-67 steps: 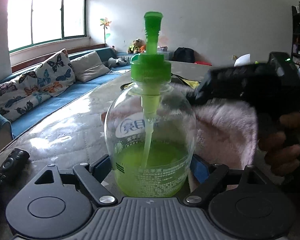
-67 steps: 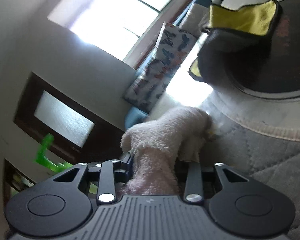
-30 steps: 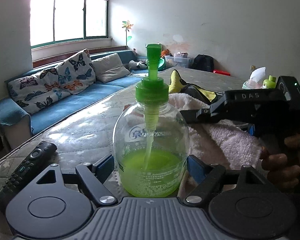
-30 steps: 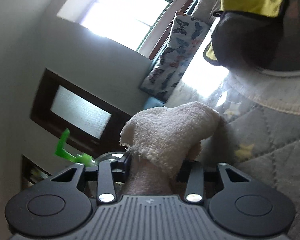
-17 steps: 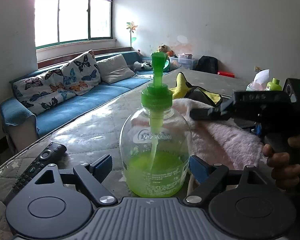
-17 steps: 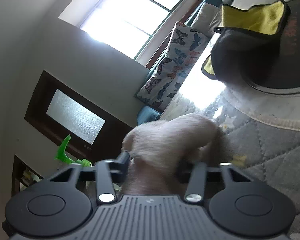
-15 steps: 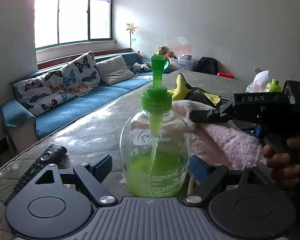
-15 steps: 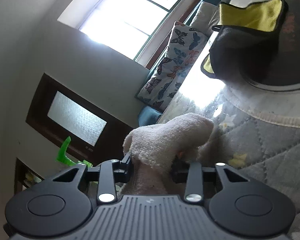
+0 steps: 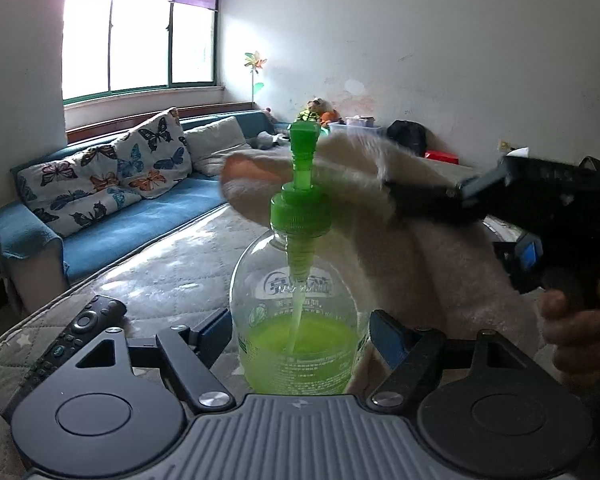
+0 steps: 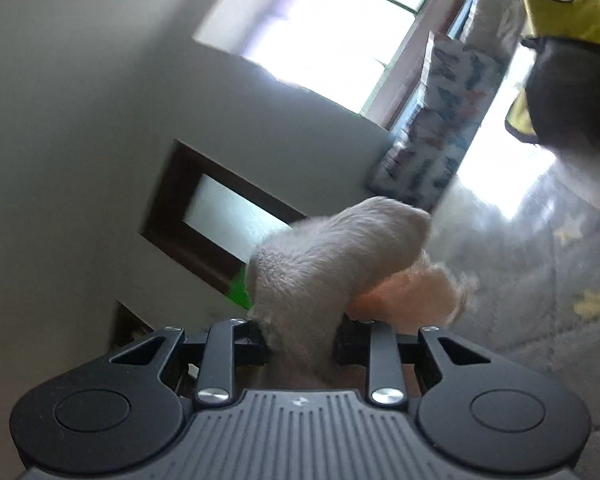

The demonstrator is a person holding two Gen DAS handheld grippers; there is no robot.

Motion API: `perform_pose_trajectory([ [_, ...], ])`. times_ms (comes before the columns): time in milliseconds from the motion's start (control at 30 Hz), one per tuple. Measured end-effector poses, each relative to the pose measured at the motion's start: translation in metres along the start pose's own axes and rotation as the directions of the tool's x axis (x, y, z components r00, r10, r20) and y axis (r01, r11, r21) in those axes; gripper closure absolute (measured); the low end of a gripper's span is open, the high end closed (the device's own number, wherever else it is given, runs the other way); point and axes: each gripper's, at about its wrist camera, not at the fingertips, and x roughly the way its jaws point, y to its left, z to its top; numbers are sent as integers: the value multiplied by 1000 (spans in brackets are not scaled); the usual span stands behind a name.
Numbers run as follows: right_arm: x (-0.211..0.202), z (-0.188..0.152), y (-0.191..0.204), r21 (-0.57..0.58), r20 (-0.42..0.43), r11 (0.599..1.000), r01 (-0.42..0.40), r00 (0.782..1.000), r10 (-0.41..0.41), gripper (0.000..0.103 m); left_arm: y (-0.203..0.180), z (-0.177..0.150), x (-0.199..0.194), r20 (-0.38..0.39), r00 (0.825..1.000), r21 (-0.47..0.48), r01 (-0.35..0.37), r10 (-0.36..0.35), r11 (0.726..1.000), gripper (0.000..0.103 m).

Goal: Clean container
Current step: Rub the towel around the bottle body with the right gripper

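Observation:
A clear pump bottle with a green pump head and green liquid in its lower part stands upright between the blue pads of my left gripper, which is shut on its sides. My right gripper comes in from the right, shut on a pinkish-white fluffy towel. The blurred towel sits against the far side of the pump neck and hangs down behind the bottle. In the right wrist view the towel bulges out of my right gripper, and a bit of the green pump shows beside it.
A black remote control lies on the quilted surface to the left of the bottle. A blue sofa with butterfly pillows runs along the left wall. A yellow and black cloth lies further out. A hand holds the right gripper.
The right gripper has lifted the towel from beside the bottle's body up to the level of the pump neck. The bottle stays held in the left gripper.

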Motion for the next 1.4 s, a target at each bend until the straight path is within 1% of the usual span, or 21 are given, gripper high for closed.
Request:
perform_pose_trajectory([
  [33,0,1,0,-3,-7,1000,12,1000,-12,76,1,0,0,0,1000,-1,-1,1,1000,25],
  [100,0,2,-1,-4,-18,998,64,998,-65,76,2,1,-1,0,1000,-4,1,-1,1000,25],
  [233,3,1,-7,26,-35,989,145,989,-144,76,3,1,-1,0,1000,-6,-6,6,1000,25],
  [433,14,-4,-10,17,-82,965,263,962,-261,76,4,2,-1,-2,1000,-10,-17,17,1000,25],
  [567,17,-7,-8,4,-85,953,302,950,-301,76,2,4,1,-16,999,-14,-30,30,999,23],
  [633,14,-9,-7,4,-81,952,307,949,-306,76,1,6,4,-27,999,-32,-38,38,999,21],
  [700,11,-10,-5,8,-77,951,309,948,-308,76,0,8,8,-36,998,-62,-52,49,997,13],
  [733,10,-10,-5,12,-76,951,310,948,-308,76,-1,9,10,-37,998,-76,-58,55,995,4],
  [767,8,-10,-6,15,-75,951,309,949,-307,76,-2,10,12,-38,997,-89,-65,61,994,2],
  [833,6,-10,-7,19,-75,951,308,949,-306,76,-6,12,16,-36,997,-99,-76,73,992,2],
  [900,5,-10,-8,22,-74,951,308,949,-305,76,-12,13,18,-32,995,-73,-101,99,992,3],
  [1000,3,-9,-10,34,-68,953,302,952,-299,76,-16,12,22,-27,989,-40,-144,143,989,9],
  [1067,3,-8,-12,43,-60,955,294,955,-291,76,-10,12,20,-18,991,-51,-130,130,990,14],
  [1200,0,-7,-12,59,-45,960,273,962,-270,76,0,11,18,-7,997,-42,-80,79,996,16],
  [1333,-5,-5,-10,50,-5,968,245,969,-246,78,13,10,14,-3,1000,-43,-13,13,999,18],
  [1400,-7,-3,-9,49,15,973,227,974,-228,78,17,9,12,0,1000,-22,20,-20,1000,18],
])
